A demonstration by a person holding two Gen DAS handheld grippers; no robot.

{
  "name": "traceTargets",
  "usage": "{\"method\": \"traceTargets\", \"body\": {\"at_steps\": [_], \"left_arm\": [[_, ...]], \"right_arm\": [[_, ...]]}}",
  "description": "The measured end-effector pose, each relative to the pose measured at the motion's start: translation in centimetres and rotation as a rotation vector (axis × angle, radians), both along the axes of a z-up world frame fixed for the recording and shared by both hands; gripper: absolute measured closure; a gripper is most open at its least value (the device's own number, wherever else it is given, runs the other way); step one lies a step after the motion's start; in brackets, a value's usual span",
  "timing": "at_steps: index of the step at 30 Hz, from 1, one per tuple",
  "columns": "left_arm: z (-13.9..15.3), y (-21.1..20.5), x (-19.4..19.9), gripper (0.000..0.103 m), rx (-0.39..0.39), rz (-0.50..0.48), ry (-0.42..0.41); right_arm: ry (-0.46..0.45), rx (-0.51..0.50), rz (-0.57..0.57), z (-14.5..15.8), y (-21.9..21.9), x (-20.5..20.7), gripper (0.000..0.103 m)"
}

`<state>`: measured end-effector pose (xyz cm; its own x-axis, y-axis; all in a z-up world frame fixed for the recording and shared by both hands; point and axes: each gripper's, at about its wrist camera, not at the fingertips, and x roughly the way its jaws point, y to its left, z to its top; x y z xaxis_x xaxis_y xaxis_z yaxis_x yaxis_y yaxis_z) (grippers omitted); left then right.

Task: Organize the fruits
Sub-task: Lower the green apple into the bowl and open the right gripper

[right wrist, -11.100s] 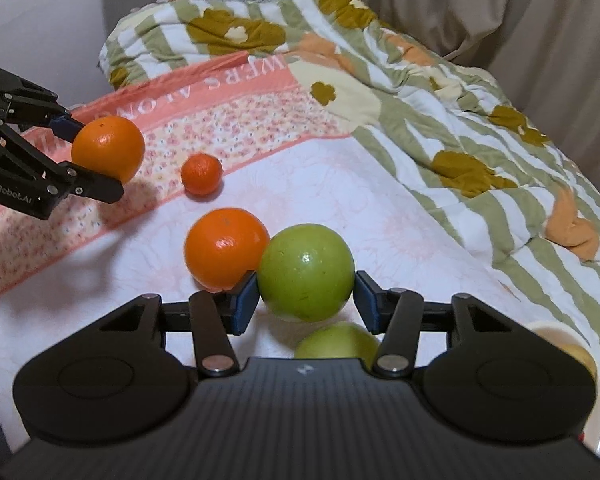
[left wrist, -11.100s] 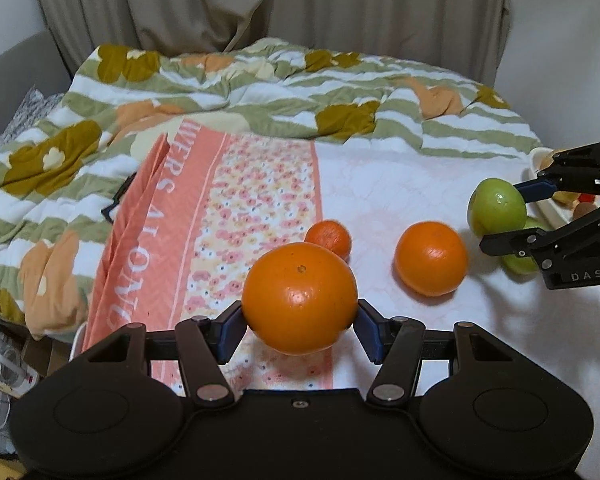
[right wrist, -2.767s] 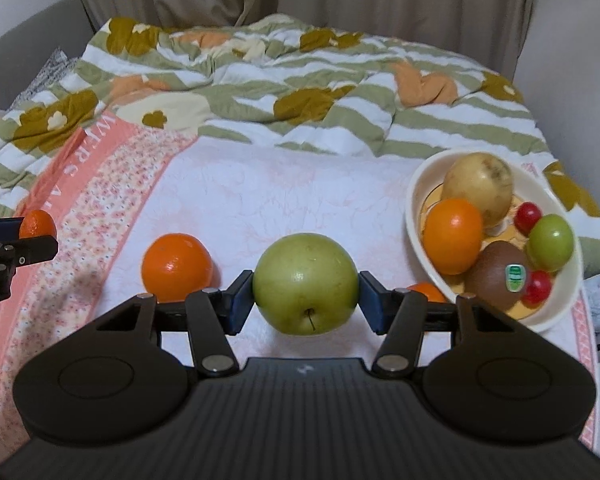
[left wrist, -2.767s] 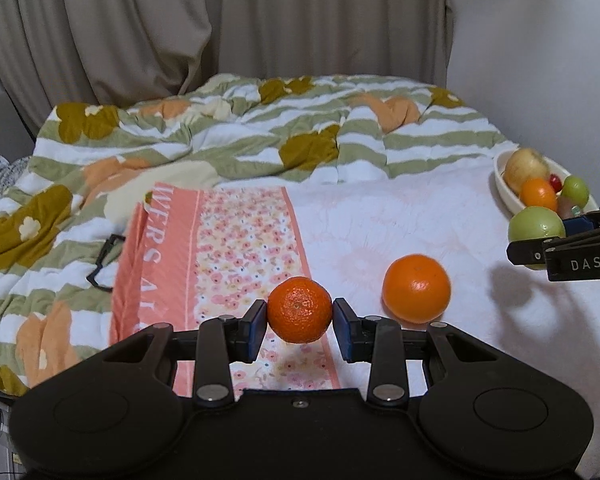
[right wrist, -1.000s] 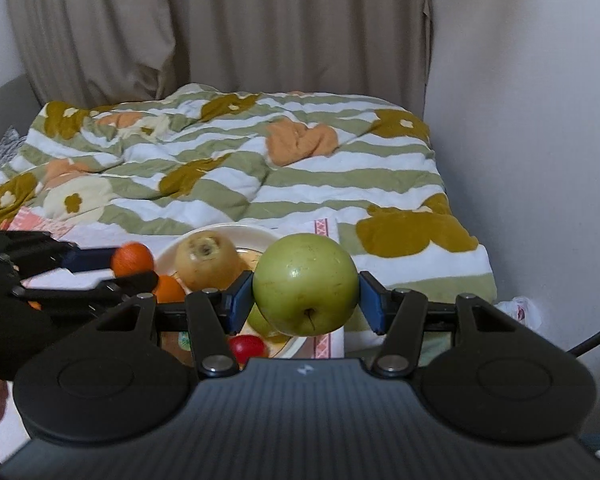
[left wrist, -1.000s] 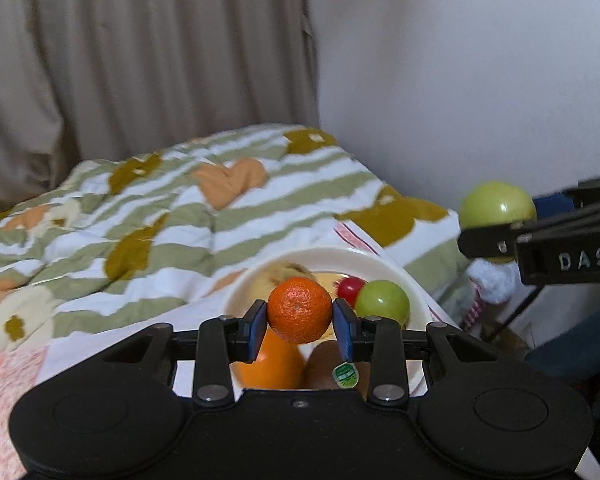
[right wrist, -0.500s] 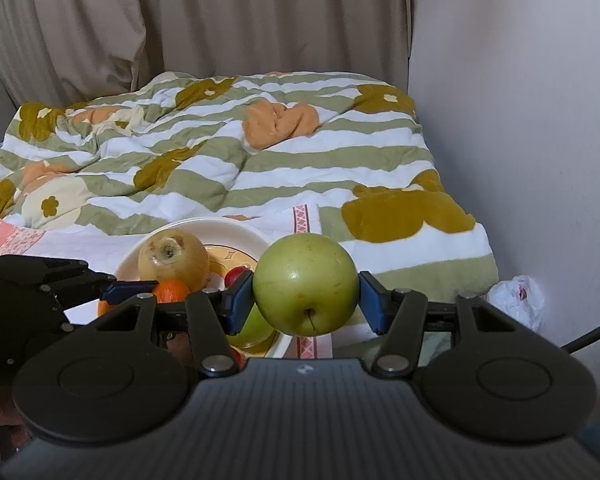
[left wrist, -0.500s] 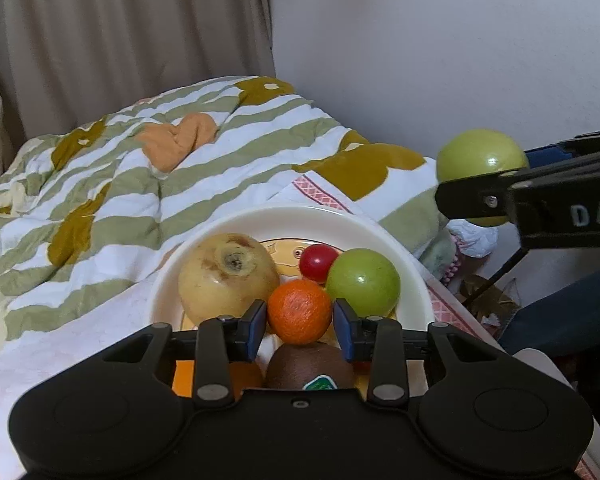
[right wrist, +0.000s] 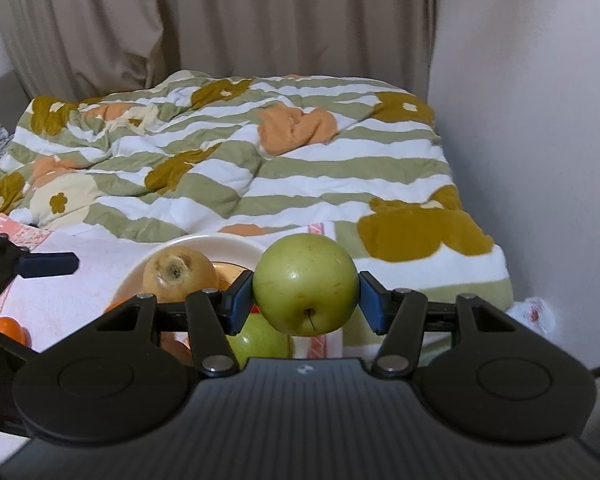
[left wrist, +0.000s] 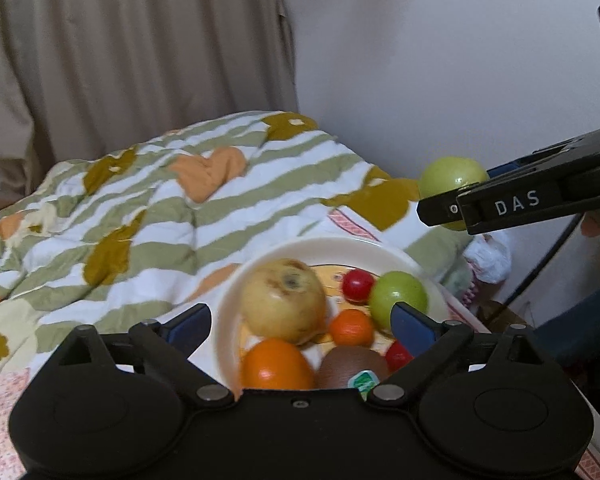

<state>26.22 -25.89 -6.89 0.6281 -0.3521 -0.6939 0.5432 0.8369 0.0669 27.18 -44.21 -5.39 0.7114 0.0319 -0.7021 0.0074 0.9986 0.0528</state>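
Left wrist view: the left gripper [left wrist: 300, 322] hangs over the bowl [left wrist: 342, 246] with its jaws spread wide and nothing between them. The mandarin [left wrist: 351, 327], small, round and bright orange, lies in the bowl, touching the pear [left wrist: 284, 300] and just beside the small green apple [left wrist: 398, 295]. An orange [left wrist: 276, 364], a kiwi [left wrist: 352, 366] with a sticker and two cherry tomatoes [left wrist: 358, 285] share the bowl. The right gripper [left wrist: 452, 210] shows side-on at the right.

The right wrist view alone shows the right gripper [right wrist: 306, 294] pinching the apple [right wrist: 306, 284] between its blue pads [right wrist: 240, 300], held above the bowl's [right wrist: 204, 244] right edge. The apple is yellow-green, lightly speckled, its stem pointing toward the camera and slightly down. A striped quilt [right wrist: 236, 168] lies behind.
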Motion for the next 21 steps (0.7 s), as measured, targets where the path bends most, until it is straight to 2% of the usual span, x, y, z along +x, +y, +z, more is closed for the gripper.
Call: {"method": "traceTargets", "body": {"at_steps": [6, 14, 21], "left_arm": [[0.6, 2.1, 0.1, 0.004, 0.015, 0.063, -0.017], [0.7, 4.3, -0.4, 0.004, 0.032, 0.119, -0.023], [0.4, 6.0, -1.1, 0.004, 0.035, 0.176, -0.010]], "right_arm": [[0.005, 0.019, 0.053, -0.9, 1.1, 2.6, 0.032], [0.032, 0.049, 0.113, -3.6, 2.2, 5.8, 0.032], [0.054, 0.116, 0.115, -5.8, 2.3, 7.1, 0.032]]}}
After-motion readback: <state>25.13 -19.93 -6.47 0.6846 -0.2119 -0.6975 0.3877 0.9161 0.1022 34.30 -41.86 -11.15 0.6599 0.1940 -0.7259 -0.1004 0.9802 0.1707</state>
